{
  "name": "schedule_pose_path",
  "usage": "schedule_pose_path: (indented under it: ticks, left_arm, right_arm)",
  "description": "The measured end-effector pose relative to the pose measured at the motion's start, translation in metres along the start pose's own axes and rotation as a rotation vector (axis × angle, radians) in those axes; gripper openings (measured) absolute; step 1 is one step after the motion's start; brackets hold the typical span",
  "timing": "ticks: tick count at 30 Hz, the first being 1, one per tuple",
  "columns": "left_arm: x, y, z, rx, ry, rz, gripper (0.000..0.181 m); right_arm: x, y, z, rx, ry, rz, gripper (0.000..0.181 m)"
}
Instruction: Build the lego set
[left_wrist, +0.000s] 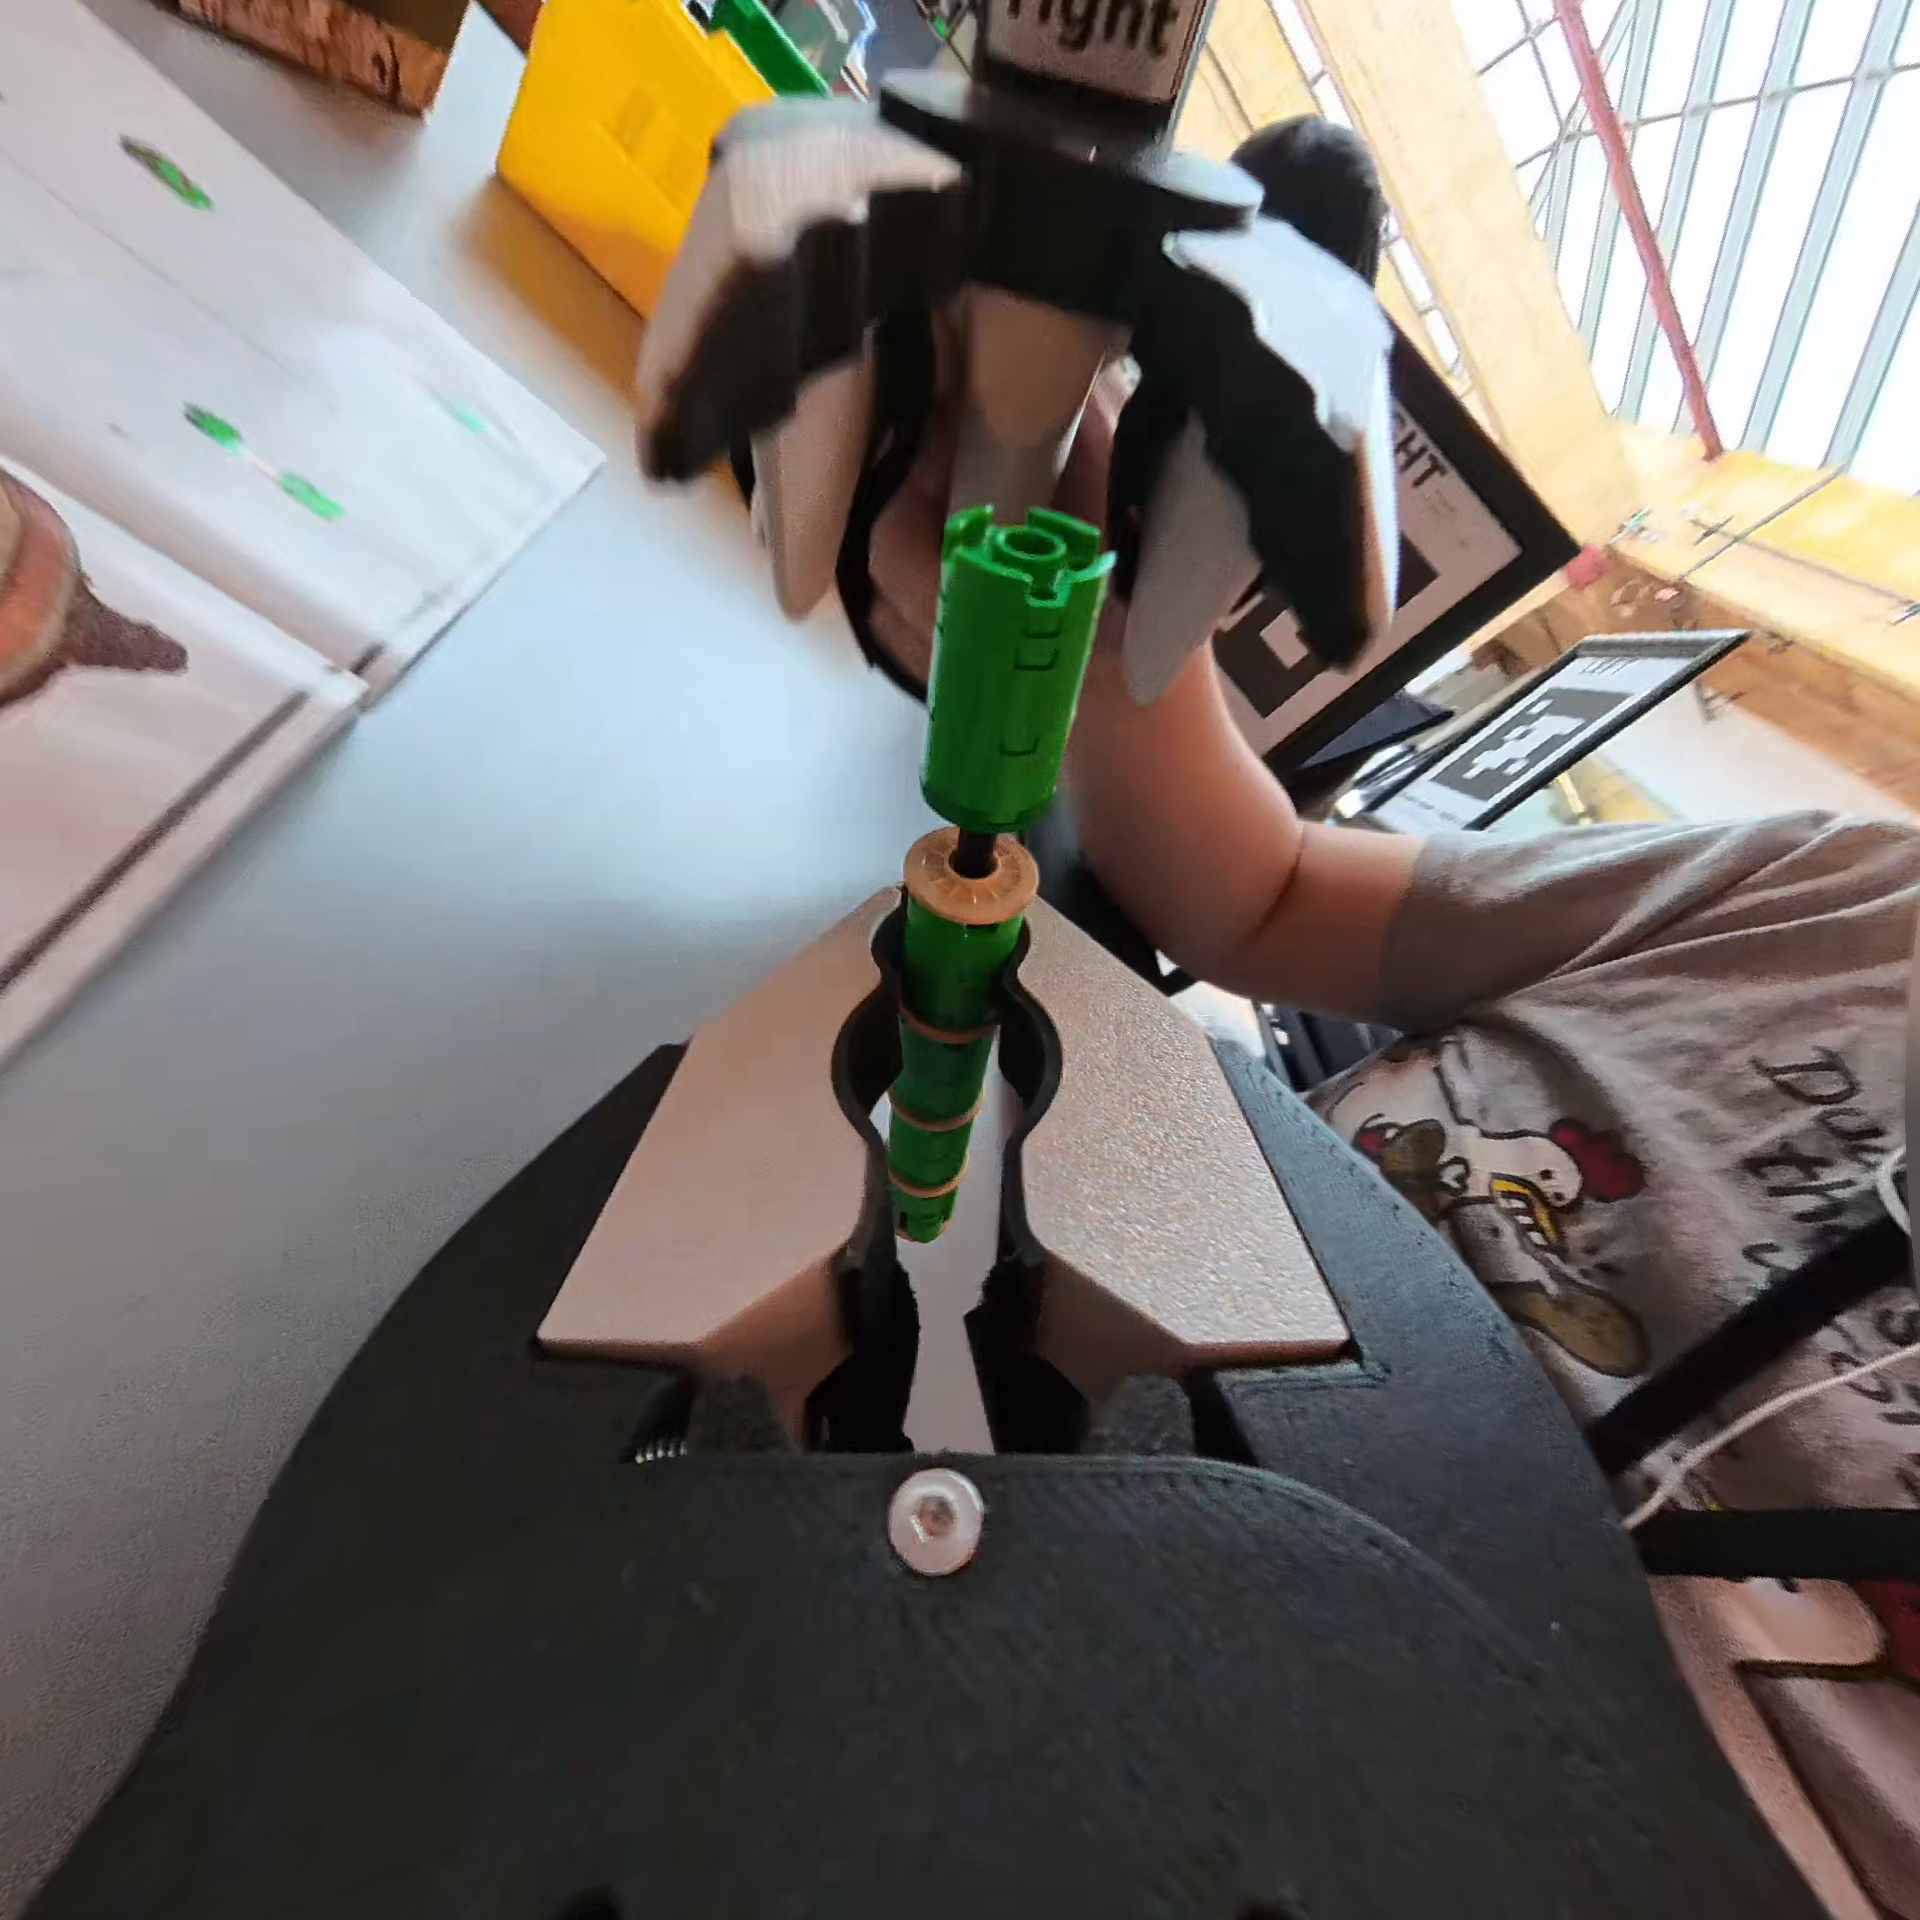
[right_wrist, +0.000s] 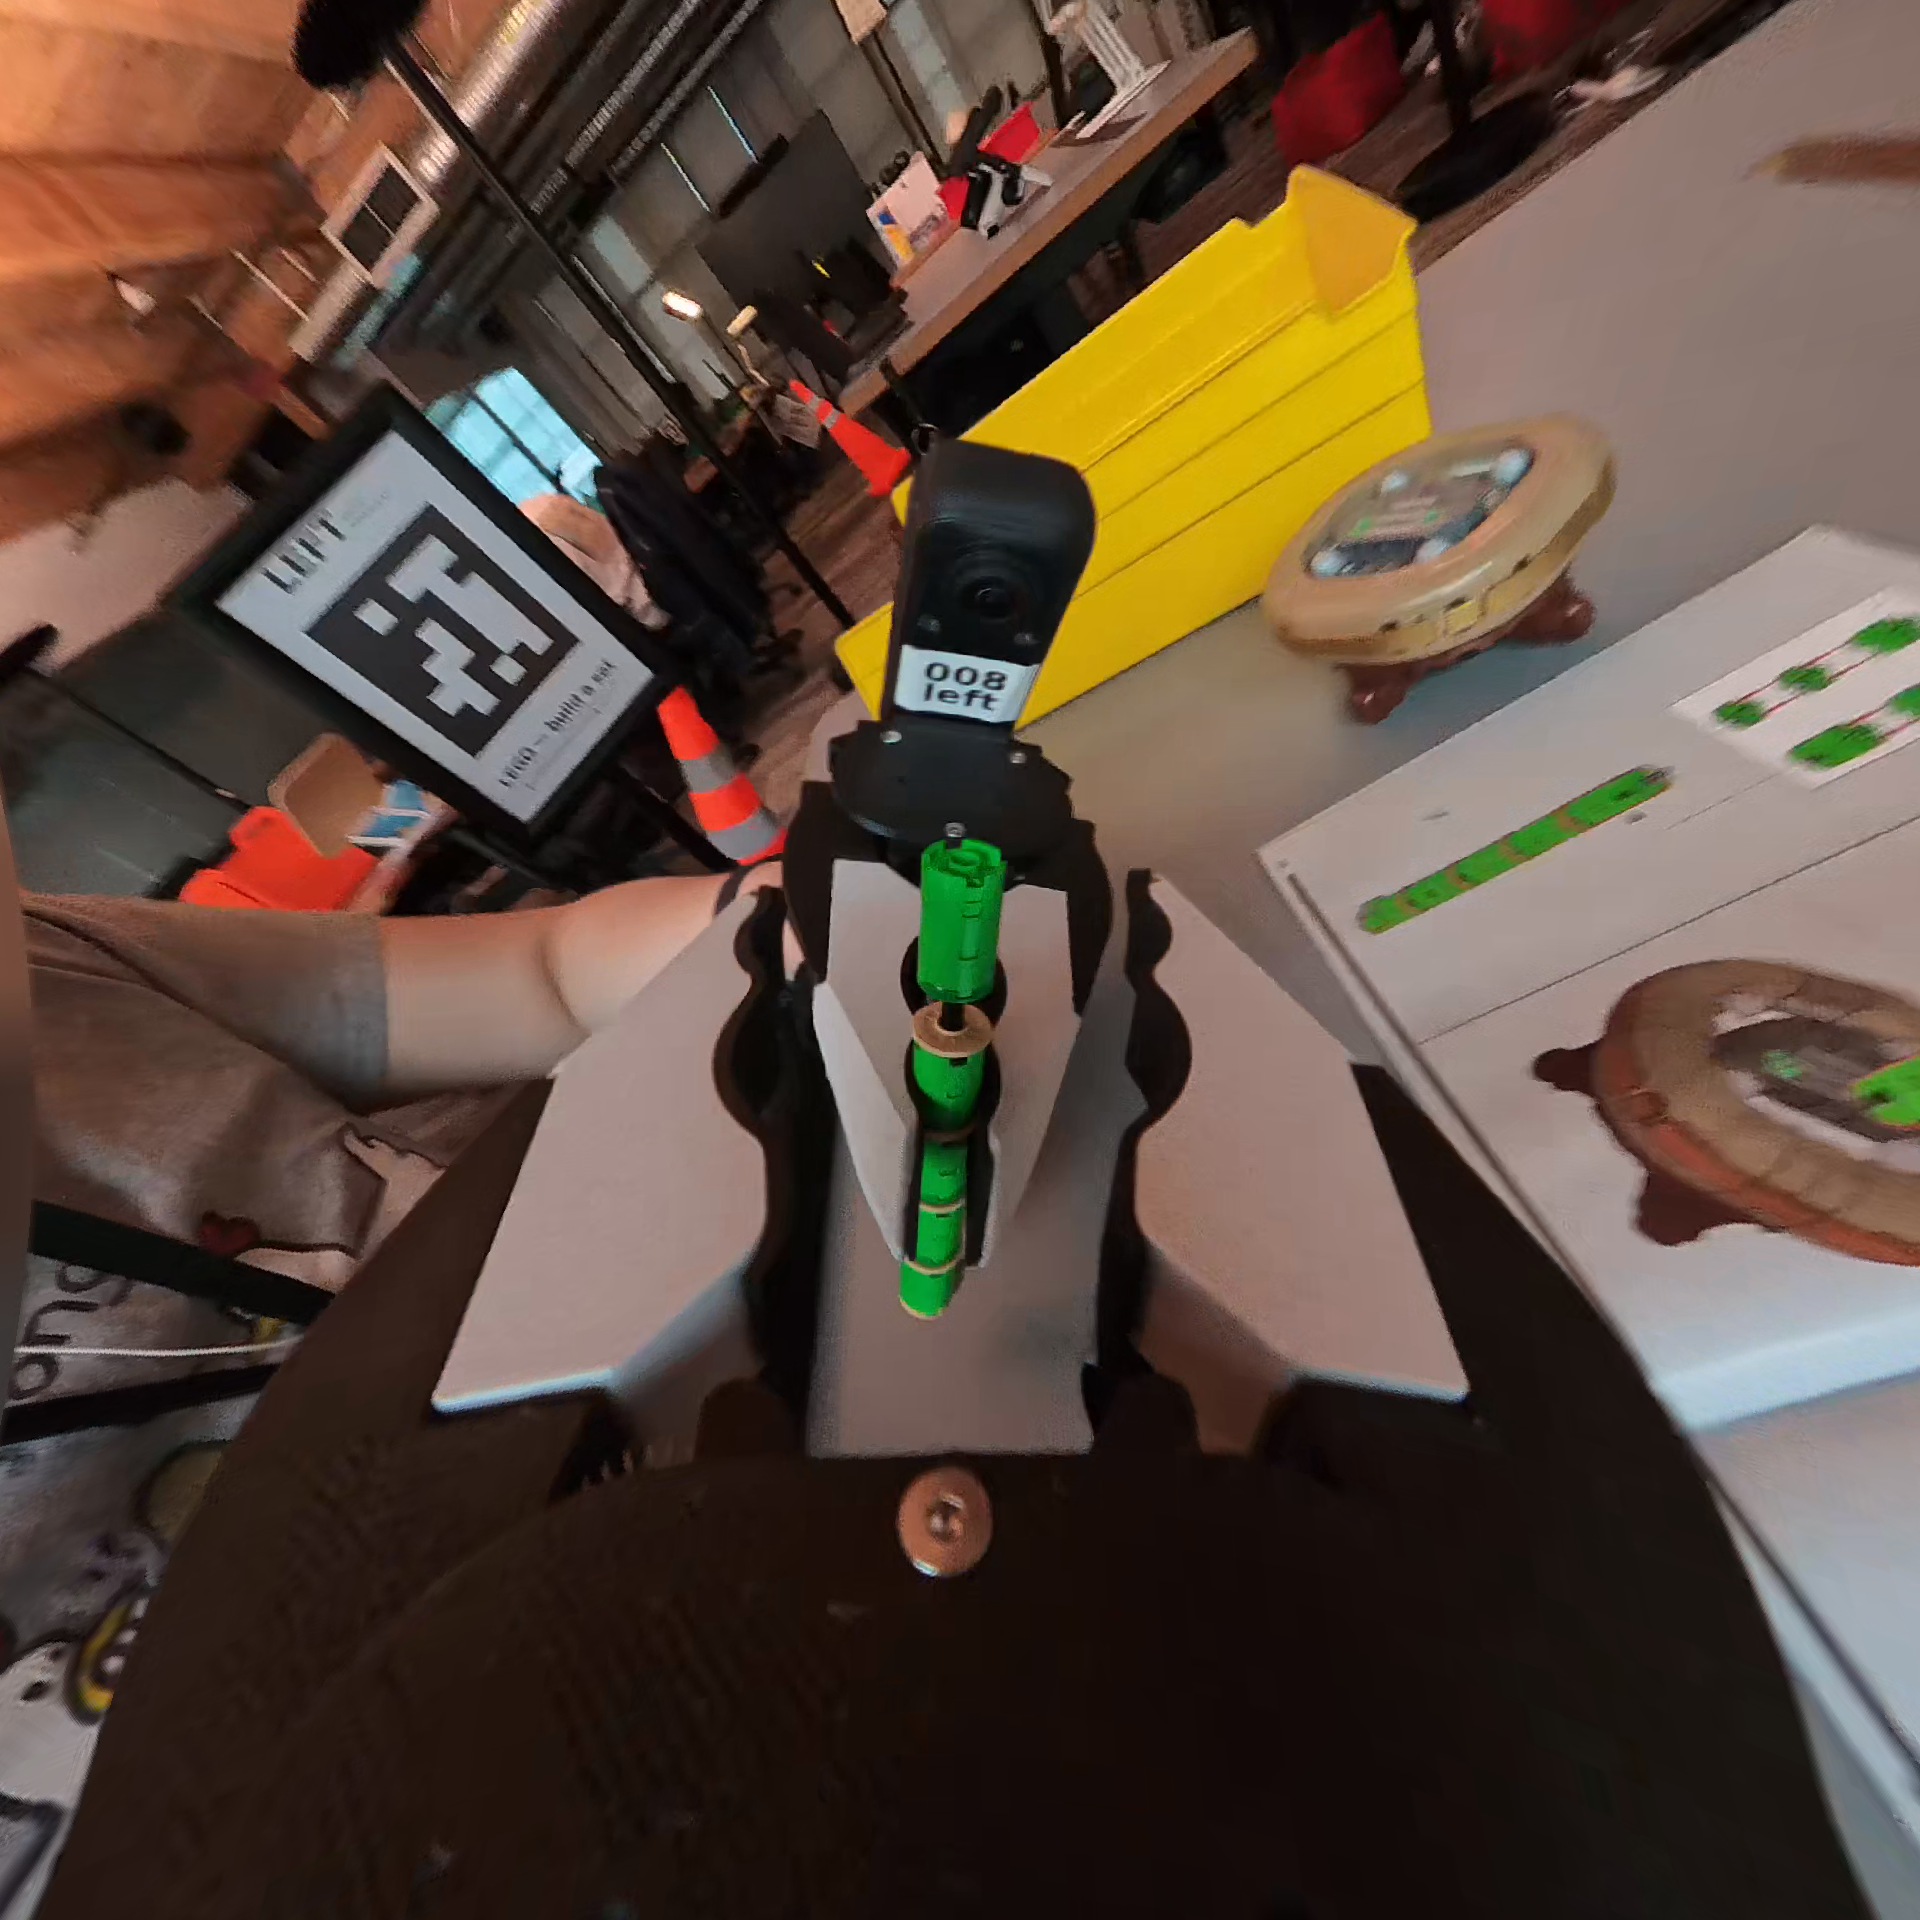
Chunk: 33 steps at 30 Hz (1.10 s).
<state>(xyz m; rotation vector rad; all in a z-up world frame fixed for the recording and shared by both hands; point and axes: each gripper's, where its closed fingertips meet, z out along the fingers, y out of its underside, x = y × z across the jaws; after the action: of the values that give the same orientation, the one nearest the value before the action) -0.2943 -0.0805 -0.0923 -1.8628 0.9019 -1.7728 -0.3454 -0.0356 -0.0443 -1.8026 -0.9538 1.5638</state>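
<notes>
A green lego stalk (left_wrist: 935, 1091) with thin tan rings is clamped in my left gripper (left_wrist: 956, 925), which is shut on it. A tan disc (left_wrist: 971, 878) tops the stalk. A short bare stretch of black axle leads from it to a longer green cylinder (left_wrist: 1008, 665). My right gripper (left_wrist: 977, 634) faces it with its fingers (left_wrist: 810, 520) spread either side of the cylinder, not touching it. In the right wrist view, my right gripper (right_wrist: 956, 904) is open around the cylinder (right_wrist: 961, 914), and the left gripper (right_wrist: 935, 1257) holds the stalk (right_wrist: 940, 1174).
A yellow bin (right_wrist: 1195, 468) stands at the table's back, also in the left wrist view (left_wrist: 613, 135). A round tan lego base (right_wrist: 1444, 540) on dark feet sits beside it. Instruction sheets (right_wrist: 1558, 935) lie on the table. A person's arm (left_wrist: 1226, 862) reaches in. The grippers' ends are close to 8 cm from one another. The round tan lego base (right_wrist: 1444, 540) lies some 20 cm from my right tips, 25 cm from my left tips.
</notes>
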Motion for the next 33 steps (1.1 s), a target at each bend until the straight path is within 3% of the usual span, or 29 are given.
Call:
schedule_pose_path:
  ticks: [2,4,8,9,13,16,21,31,33]
  left_arm:
    - [-0.001,0.003,0.002,-0.016,0.024,-0.066,0.011]
    - [-0.002,0.007,0.003,-0.035,0.032,-0.095,0.01]
    - [-0.004,0.009,0.003,-0.04,0.036,-0.127,0.01]
    - [-0.005,0.009,0.002,-0.037,0.04,-0.136,0.01]
    - [-0.004,0.002,0.001,0.009,0.064,-0.138,0.012]
    - [-0.006,-0.001,-0.004,0.026,0.053,-0.132,0.036]
    - [-0.013,0.015,-0.008,-0.036,-0.011,-0.098,0.042]
    - [-0.018,0.03,0.001,-0.124,-0.039,-0.076,0.019]
    - [-0.015,0.03,0.0,-0.131,-0.04,-0.04,0.019]
  right_arm:
    - [0.0,0.006,0.007,0.011,-0.073,0.105,0.06]
    - [0.002,0.012,0.01,-0.017,-0.121,0.162,0.033]
    - [0.008,0.025,0.012,-0.073,-0.128,0.191,0.025]
    - [0.008,0.029,0.012,-0.09,-0.133,0.191,0.016]
    - [0.011,0.02,0.01,-0.022,-0.151,0.243,0.015]
    - [0.019,0.01,0.002,0.058,-0.151,0.298,0.015]
    - [0.032,0.001,-0.014,0.167,-0.149,0.379,0.015]
    - [0.032,-0.016,-0.027,0.278,-0.162,0.336,0.016]
    - [0.027,-0.022,-0.029,0.302,-0.183,0.324,0.025]
